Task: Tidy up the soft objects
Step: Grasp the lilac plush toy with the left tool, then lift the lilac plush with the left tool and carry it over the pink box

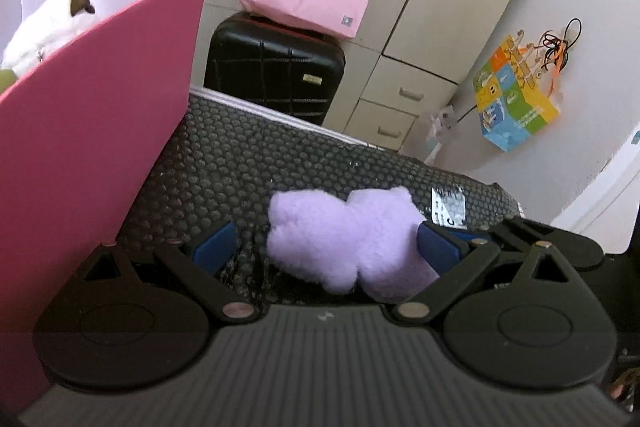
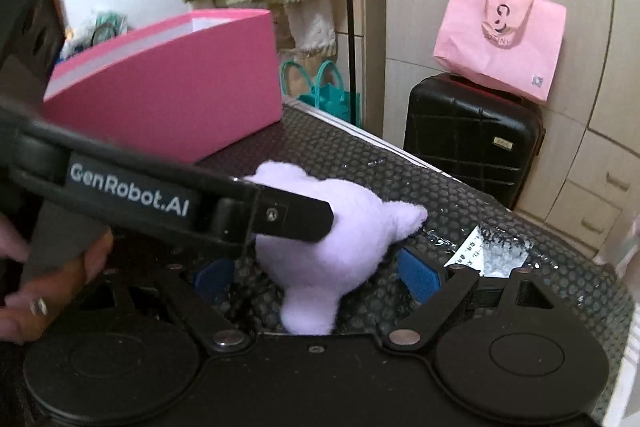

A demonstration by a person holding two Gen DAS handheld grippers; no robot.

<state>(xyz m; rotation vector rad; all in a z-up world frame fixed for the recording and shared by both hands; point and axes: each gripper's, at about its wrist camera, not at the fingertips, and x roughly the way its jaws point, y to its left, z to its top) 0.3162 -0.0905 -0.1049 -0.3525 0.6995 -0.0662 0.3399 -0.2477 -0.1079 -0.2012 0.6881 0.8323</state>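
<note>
Lilac plush toy (image 1: 352, 239) between both wide claws (image 1: 326, 247) (image 2: 316, 277), untouched, beside pink box (image 1: 100, 147).

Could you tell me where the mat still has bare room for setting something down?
Bare mat lies between the pink box and the purple plush, running back to the mat's far edge. Around the plush it is crowded: both grippers flank it, and a white label lies just beyond.

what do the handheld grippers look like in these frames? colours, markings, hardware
Both match: the left gripper and right gripper have matte black bodies with a ribbed centre plate, two round black discs, and angled black linkage arms joined by silver pivot pins. The finger pads are blue. From the right wrist view, the left gripper's side carries white "GenRobot.AI" lettering and a small screw. No cables or sleeves visible.
</note>
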